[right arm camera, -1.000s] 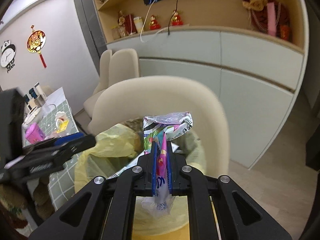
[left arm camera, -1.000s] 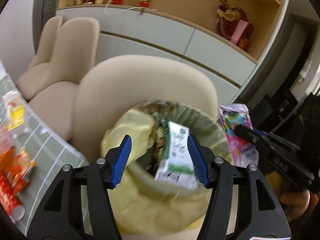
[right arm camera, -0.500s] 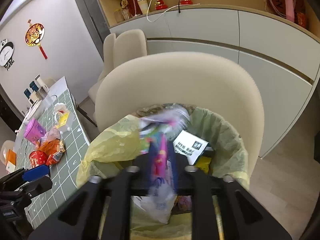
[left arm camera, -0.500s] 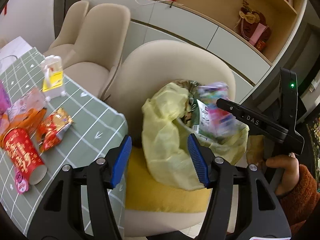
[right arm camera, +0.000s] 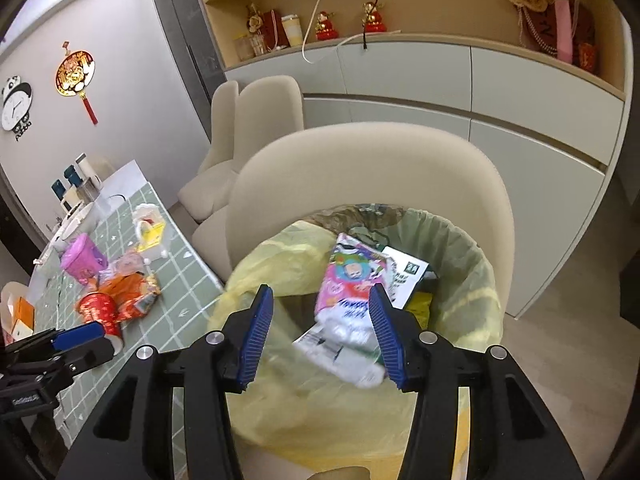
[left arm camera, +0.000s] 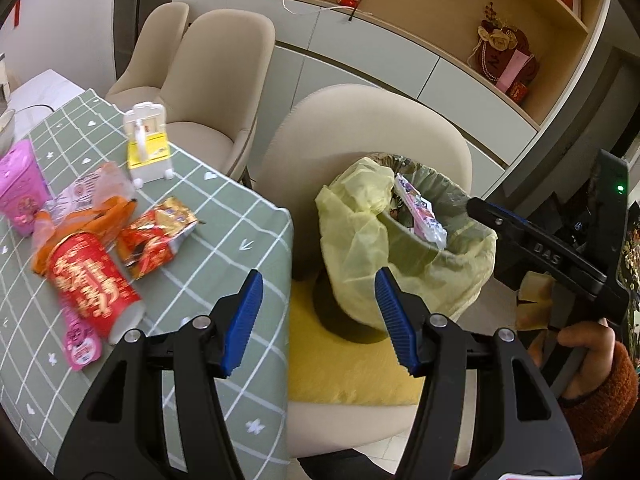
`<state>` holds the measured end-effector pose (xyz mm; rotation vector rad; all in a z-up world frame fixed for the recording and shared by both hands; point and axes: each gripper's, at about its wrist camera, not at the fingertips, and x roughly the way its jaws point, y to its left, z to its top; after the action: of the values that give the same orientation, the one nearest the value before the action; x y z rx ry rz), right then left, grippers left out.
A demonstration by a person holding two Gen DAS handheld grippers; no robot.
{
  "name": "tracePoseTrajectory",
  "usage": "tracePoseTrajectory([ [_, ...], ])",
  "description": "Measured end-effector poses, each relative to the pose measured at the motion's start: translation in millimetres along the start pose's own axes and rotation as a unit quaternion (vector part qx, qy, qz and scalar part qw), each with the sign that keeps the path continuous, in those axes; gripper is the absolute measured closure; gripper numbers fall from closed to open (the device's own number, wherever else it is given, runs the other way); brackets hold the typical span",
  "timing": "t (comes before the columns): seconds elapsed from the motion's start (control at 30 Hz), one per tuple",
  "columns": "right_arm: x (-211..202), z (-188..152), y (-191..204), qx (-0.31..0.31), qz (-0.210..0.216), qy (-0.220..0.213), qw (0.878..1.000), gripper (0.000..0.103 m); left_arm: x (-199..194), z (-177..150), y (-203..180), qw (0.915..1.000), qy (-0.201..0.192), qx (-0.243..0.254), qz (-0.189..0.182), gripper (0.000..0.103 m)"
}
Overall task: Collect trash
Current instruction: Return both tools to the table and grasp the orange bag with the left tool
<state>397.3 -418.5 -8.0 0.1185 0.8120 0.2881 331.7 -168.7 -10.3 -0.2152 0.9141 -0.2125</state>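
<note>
While the bin (right arm camera: 460, 264) with its yellow liner sits on the chair (left arm camera: 360, 128) beside the tabletop (left arm camera: 224, 216), the pink wrapper (right arm camera: 352, 284) lies inside, long axis slanting from the far rim down toward the right gripper (right arm camera: 320, 336), whose jaws have just been opening and hold nothing. The left gripper (left arm camera: 318, 320) hovers, jaws half-wide, empty.

"DAS" is printed in pale letters on the black arm of the right hand-held gripper (left arm camera: 480, 210). Print on the wrappers, the red cup and the wall clock cannot be read.
</note>
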Motion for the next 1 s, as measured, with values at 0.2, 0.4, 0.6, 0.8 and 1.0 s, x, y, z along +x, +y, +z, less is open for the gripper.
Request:
tracePoseTrajectory([
  [0.2,-26.4,-15.3,37.4,-0.010,0.008,-0.021,1.000,0.056,-28.8,-16.3,31.9,0.9997,-0.009,-0.009,0.021,0.048],
  [0.4,-30.5,-34.4,87.4,-0.035,0.029,-0.019,0.999,0.050,-58.1,-36.0,74.7,0.9986,-0.020,-0.034,0.037,0.048],
  [0.6,-30.3,-54.7,141.2,-0.078,0.053,-0.009,0.995,0.047,-81.9,-61.2,125.5,0.9959,-0.032,-0.066,0.053,0.048],
  [0.8,-25.4,-67.3,174.5,-0.105,0.066,0.013,0.992,0.046,-98.0,-83.8,180.0,0.9915,-0.041,-0.105,0.065,0.047],
  [1.0,-18.4,-73.1,184.0,-0.113,0.063,0.020,0.991,0.046,-94.8,-79.3,210.3,0.9885,-0.053,-0.133,0.049,0.046],
])
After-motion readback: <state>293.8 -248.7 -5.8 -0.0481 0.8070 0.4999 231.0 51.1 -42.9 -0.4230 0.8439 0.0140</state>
